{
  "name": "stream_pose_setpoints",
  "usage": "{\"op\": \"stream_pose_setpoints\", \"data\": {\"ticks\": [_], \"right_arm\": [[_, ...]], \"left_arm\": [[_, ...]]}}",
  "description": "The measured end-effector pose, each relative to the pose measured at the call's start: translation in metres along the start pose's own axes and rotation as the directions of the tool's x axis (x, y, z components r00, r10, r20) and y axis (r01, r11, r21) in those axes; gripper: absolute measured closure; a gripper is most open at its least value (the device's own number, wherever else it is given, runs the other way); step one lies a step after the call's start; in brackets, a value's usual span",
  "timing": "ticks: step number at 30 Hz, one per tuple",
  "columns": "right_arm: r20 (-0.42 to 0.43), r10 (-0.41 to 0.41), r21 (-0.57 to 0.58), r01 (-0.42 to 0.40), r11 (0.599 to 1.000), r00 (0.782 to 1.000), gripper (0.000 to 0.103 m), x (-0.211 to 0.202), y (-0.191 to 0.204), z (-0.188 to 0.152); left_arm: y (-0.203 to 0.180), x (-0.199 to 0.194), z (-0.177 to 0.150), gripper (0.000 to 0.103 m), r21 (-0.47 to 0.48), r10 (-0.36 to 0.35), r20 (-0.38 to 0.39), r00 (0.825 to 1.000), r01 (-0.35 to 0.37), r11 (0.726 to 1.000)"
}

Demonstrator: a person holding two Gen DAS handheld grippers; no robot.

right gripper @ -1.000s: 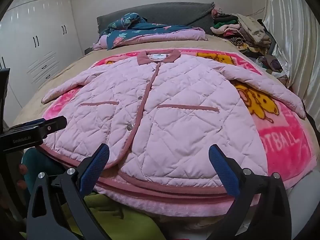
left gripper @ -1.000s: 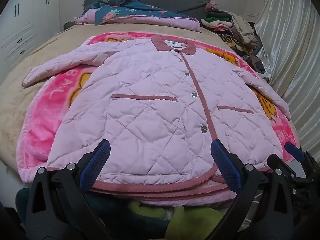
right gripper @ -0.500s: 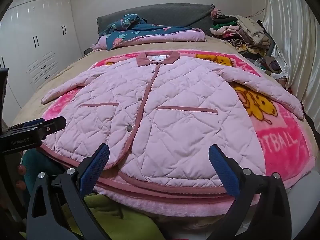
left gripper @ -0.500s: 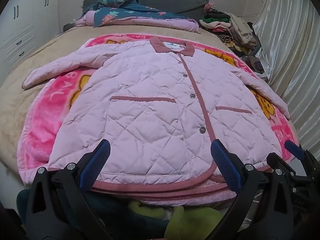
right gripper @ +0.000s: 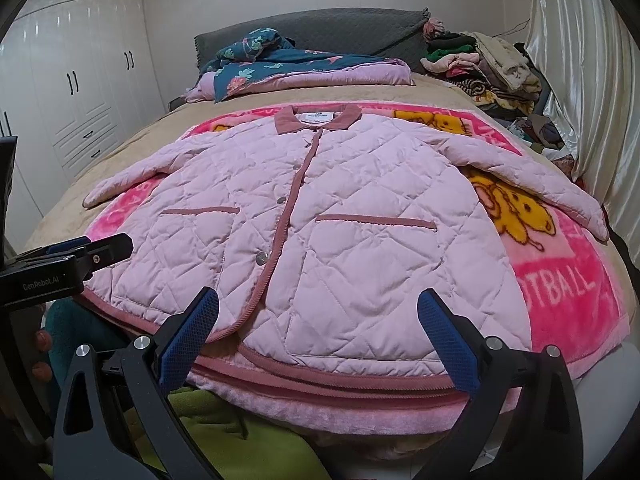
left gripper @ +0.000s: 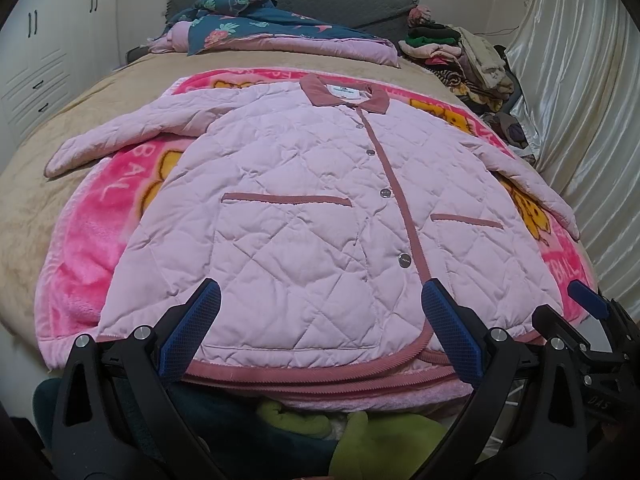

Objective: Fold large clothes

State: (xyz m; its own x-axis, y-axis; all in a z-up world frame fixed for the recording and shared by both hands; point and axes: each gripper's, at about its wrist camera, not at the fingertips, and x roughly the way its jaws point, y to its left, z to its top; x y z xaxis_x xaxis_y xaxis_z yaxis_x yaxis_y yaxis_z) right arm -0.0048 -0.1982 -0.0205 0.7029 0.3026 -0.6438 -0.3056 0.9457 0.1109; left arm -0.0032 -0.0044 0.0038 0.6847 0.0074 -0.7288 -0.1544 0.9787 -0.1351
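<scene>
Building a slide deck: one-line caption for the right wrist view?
Open right gripper poised over the hem of a pink quilted jacket spread flat on a bed.

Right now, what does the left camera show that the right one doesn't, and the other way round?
Only the left view shows the right gripper at its right edge. Only the right view shows the left gripper at its left edge, and a much wider stretch of wardrobe. Both share the pink jacket spread flat on the blanket, and open fingers.
</scene>
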Motion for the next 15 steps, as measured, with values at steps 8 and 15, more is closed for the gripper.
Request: {"op": "stream_pose_setpoints", "data": {"ticks": [8, 15], "right_arm": [[0.002, 0.001, -0.002, -0.001, 1.000, 1.000, 0.004, -0.0006, -0.0001, 0.0000], [0.004, 0.002, 0.000, -0.002, 1.000, 1.000, 0.004, -0.0009, -0.0011, -0.0002]], "left_arm": [[-0.0001, -0.0001, -0.0001, 0.009, 0.000, 0.000, 0.000, 1.000, 0.000, 1.000], [0.0002, -0.0002, -0.0001, 0.009, 0.000, 0.000, 0.000, 1.000, 0.000, 1.000]]}}
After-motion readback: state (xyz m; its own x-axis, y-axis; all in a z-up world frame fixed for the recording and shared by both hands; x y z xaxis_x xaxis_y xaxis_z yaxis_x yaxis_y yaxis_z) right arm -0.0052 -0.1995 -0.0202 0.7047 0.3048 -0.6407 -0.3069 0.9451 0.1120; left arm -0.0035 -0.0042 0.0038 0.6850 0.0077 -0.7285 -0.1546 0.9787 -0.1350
